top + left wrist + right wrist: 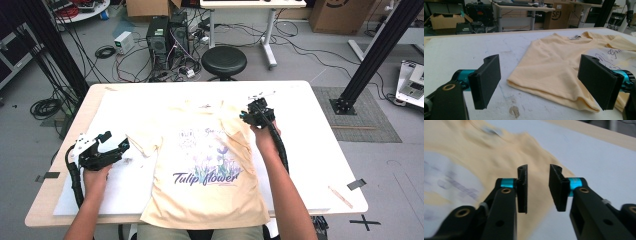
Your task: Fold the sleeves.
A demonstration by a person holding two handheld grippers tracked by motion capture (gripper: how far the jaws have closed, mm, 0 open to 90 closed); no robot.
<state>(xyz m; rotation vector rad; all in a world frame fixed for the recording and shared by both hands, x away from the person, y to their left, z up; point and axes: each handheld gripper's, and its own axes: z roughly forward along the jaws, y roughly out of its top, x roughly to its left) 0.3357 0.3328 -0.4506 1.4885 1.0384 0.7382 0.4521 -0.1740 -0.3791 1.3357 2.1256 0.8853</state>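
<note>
Left gripper: the left gripper (111, 144) hangs over the desk's left side, near the front edge, jaws spread wide with nothing between them; it points toward the shirt's sleeve.
Left gripper view: it adds what the high view cannot, the sleeve hem (549, 93) lying folded double just ahead of the pads, apart from them, and a small brown stain (514, 110) on the white sheet.
T-shirt: the pale yellow T-shirt (205, 185) lies flat, face up, at the desk's middle, collar toward the far edge, hem hanging slightly over the front edge; the print reads "Tulip flower".
Right gripper: the right gripper (252, 114) sits at the shirt's right shoulder, toward the far edge.
Right gripper view: jaws stand a narrow gap apart, over the yellow cloth at its edge; the view is blurred, and contact with the fabric cannot be told.
Surface: a wooden desk (325, 125) covered by a white sheet (125, 185); black tape (356, 184) and a thin stick (340, 196) lie near the right front corner.
Room: grey floor, a black stool (223, 60) beyond the far edge, computer towers (167, 35), cables, cardboard boxes.
</note>
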